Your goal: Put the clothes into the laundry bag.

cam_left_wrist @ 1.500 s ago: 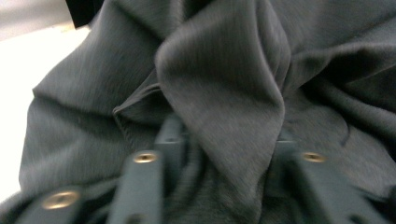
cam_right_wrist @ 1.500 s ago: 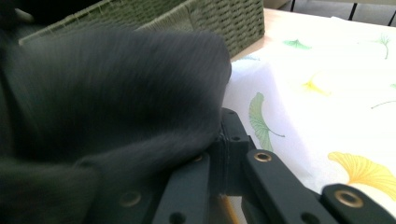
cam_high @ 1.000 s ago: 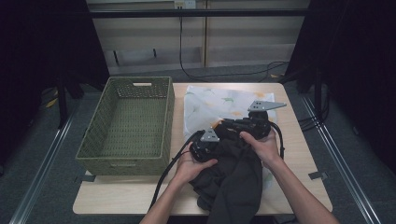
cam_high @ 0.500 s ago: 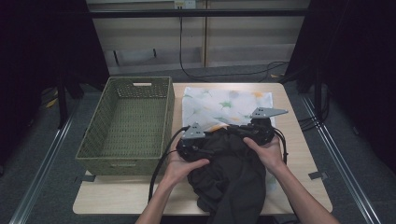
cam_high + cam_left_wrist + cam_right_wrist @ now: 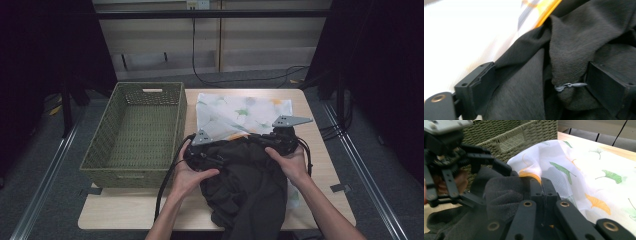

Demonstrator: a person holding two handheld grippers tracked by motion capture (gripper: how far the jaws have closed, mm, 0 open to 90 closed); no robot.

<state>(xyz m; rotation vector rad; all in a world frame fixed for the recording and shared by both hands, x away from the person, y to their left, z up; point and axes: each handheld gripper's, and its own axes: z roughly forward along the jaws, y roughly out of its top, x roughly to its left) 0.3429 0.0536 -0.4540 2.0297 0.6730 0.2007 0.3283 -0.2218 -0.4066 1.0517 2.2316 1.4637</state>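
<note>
Fingers of the left gripper [image 5: 212,150] have just been opening around the dark garment [image 5: 247,187]; the right gripper [image 5: 280,142] clamps it.

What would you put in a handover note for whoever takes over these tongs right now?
Left tongs: jaws have just been opening and now stand apart, the dark grey knit garment loose between them, not pinched.
Right tongs: shut on the garment's edge, with the white leaf-print cloth bunched against the jaw tips.
Layout: the garment lies crumpled on the wooden table, partly over the leaf-print cloth; the green woven basket stands to their left with nothing in it.
Done: nothing is folded or in the basket.
Left: probably re-grip with the left tongs, then spread or fold the garment.
</note>
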